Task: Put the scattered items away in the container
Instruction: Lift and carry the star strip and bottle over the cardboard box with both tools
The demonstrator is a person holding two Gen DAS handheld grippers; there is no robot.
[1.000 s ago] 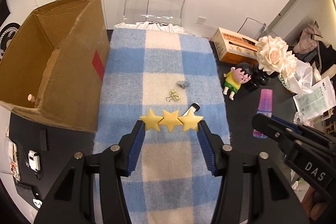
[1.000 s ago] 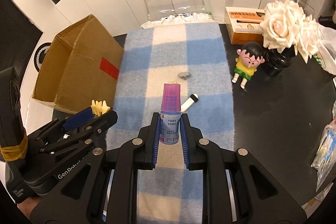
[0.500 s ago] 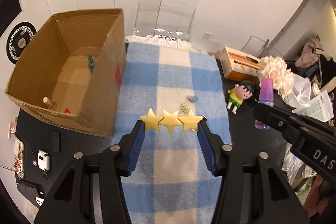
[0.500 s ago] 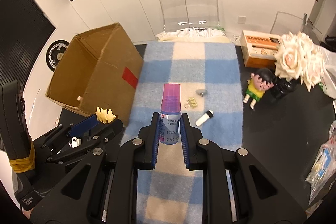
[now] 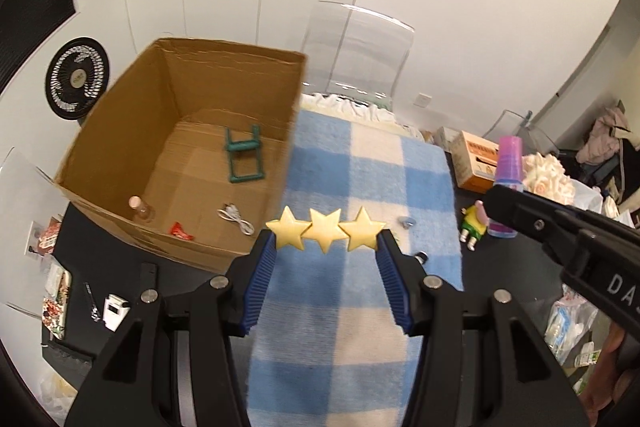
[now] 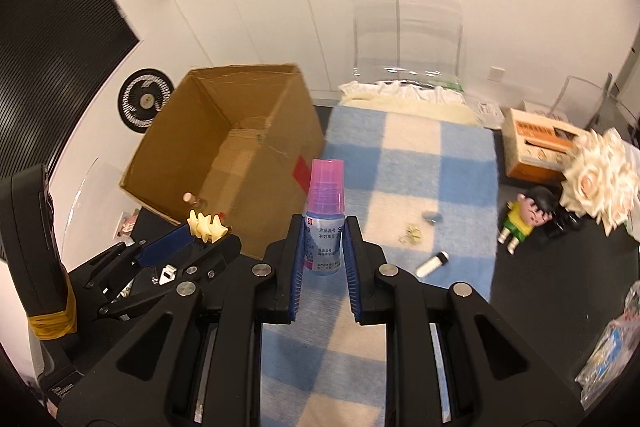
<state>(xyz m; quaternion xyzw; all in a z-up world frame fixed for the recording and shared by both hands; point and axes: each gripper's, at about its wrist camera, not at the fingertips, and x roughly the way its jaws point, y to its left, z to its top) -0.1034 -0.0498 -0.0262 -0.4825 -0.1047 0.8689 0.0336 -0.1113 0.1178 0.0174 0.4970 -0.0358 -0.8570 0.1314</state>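
At the far left, a black fan [image 5: 77, 78] stands by the white wall, and below it small odds and ends lie on the dark table [image 5: 120, 259]. Next comes the open cardboard box [image 5: 224, 67], which sits on the table touching the left edge of the blue-and-cream checked blanket [image 5: 332, 307]; on its floor lie a green frame-shaped piece [image 5: 243, 157], a white cable [image 5: 236, 219], a small red item [image 5: 182, 231] and a little capped bottle [image 5: 140, 207]. The left gripper [image 5: 326, 245] clamps a strip of three yellow stars [image 5: 326, 229] by its two ends between the blue pads, held in the air over the blanket just right of the box's near corner. Farther right, the right gripper [image 6: 323, 247] is closed on a small bottle with a pink cap [image 6: 325, 215], upright between its pads and lifted above the blanket. On the blanket beyond it lie a gold binder clip [image 6: 410, 235], a small grey metal piece [image 6: 431, 215] and, nearer, a white tube with a black tip [image 6: 432, 264], each apart from the others. Right of the blanket, on the table, a doll in a yellow shirt [image 6: 524, 217] lies near a bunch of cream roses [image 6: 600, 183], with an orange-and-white carton [image 6: 538, 143] behind them. A clear chair [image 6: 408, 39] stands at the blanket's far end.
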